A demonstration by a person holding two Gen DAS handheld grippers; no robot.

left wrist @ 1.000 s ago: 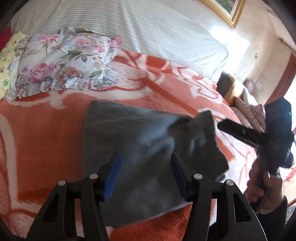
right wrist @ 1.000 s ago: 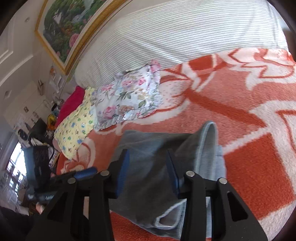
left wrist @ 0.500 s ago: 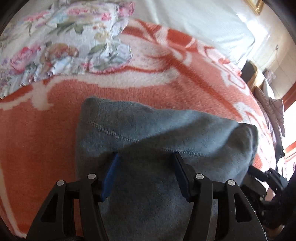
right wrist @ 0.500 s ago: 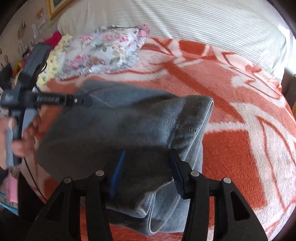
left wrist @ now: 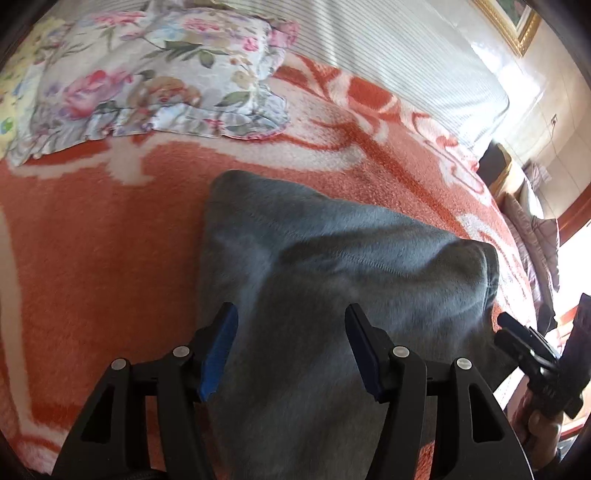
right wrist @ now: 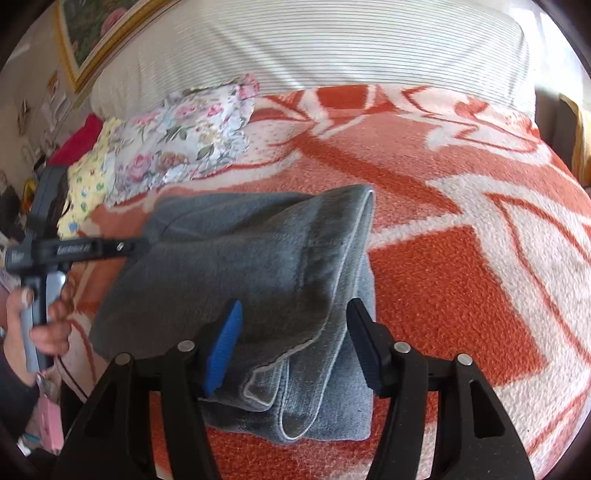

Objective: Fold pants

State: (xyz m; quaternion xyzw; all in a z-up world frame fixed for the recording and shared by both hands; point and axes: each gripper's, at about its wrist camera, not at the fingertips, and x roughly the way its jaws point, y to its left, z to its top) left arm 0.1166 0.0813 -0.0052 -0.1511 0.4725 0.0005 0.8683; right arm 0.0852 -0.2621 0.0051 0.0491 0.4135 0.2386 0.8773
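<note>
The grey pants (left wrist: 332, 280) lie folded in a thick bundle on the orange and white blanket (left wrist: 92, 258). In the right wrist view the pants (right wrist: 251, 258) show stacked layers with pale hems at the near right edge. My left gripper (left wrist: 290, 347) is open, its jaws spread over the near part of the bundle and holding nothing. My right gripper (right wrist: 293, 343) is open over the layered hem corner, also empty. The left gripper also shows in the right wrist view (right wrist: 74, 247), at the bundle's left side. The right gripper shows in the left wrist view (left wrist: 532, 354), beside the bundle's right end.
A floral pillow (left wrist: 147, 74) lies at the back left on the blanket, with a yellow patterned pillow (right wrist: 88, 181) beside it. A striped white bolster (right wrist: 295, 48) runs along the back. A framed picture (right wrist: 96, 29) hangs on the wall. Furniture (left wrist: 517, 192) stands beyond the bed's right side.
Both grippers have drawn back from the bundle a little and the views have steadied. The pants now lie flatter, folded over. Both jaws have stayed open.
</note>
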